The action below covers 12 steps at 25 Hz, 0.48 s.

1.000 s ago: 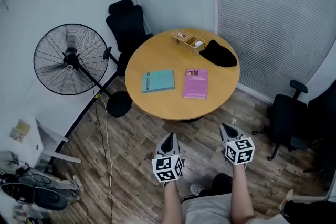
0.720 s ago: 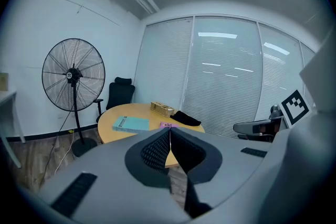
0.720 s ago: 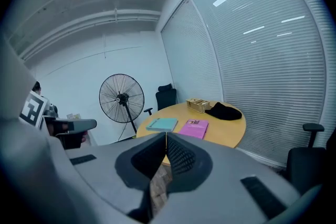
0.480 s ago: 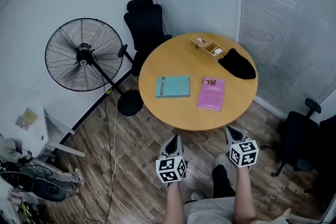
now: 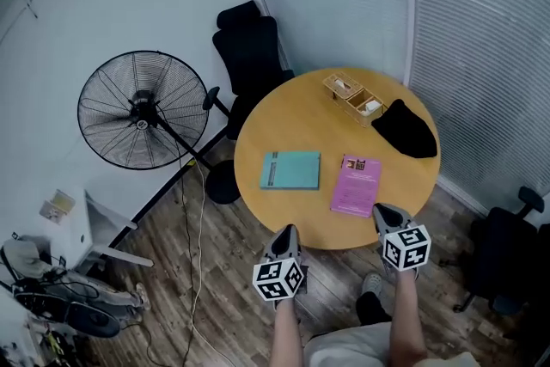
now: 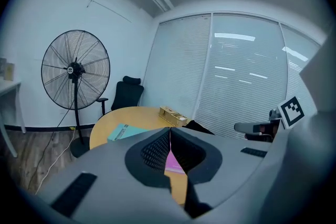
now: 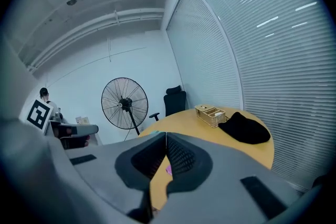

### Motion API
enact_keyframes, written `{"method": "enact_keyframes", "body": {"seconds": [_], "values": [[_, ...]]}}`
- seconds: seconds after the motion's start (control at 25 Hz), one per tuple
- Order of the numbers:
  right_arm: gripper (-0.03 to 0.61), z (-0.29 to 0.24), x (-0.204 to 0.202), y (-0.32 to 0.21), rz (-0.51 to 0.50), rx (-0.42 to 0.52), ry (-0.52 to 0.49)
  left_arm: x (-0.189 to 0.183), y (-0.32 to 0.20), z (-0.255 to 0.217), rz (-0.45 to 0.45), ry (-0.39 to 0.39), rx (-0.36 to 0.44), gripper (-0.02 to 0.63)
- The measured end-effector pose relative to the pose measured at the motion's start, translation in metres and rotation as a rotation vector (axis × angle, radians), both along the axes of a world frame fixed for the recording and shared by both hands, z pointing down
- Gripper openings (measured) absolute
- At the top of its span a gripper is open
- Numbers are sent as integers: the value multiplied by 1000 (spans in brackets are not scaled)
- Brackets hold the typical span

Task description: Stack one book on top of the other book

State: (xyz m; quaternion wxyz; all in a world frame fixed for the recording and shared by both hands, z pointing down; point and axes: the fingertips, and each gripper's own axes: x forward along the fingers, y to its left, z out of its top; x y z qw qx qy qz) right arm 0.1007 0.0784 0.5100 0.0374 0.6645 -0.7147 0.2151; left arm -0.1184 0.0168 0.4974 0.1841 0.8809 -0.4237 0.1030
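The teal book and the pink book are lying flat side by side, slightly apart, on the near half of the round table. Both grippers are hovering at the table's near edge with nothing in them. The left gripper is keeping its jaws pressed together, and so is the right gripper, just beside the pink book. A wooden box and a black cloth are sitting on the far side.

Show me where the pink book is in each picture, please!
Head view: the pink book lies near the round table's near edge, right of the teal book.
Left gripper view: only a pink strip shows low in the middle, behind the shut jaws.
Right gripper view: a tiny pink sliver low in the middle, under the jaw tips.
Shared landmark: the standing fan.
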Motion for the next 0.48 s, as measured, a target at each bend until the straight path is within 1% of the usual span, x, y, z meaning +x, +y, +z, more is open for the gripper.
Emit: {"method": "enact_keyframes", "body": {"seconds": [0.12, 0.24, 0.36, 0.48], "values": [[21, -2, 12, -26, -46, -7, 1, 18, -19, -2, 1, -7, -1, 28], [21, -4, 28, -46, -76, -6, -4, 35, -33, 4, -11, -33, -16, 28], [21, 1, 46, -57, -106, -20, -26, 56, -36, 13, -3, -53, -31, 29], [21, 9, 62, -66, -133, -31, -57, 68, -34, 32, -14, -85, -66, 28]]}}
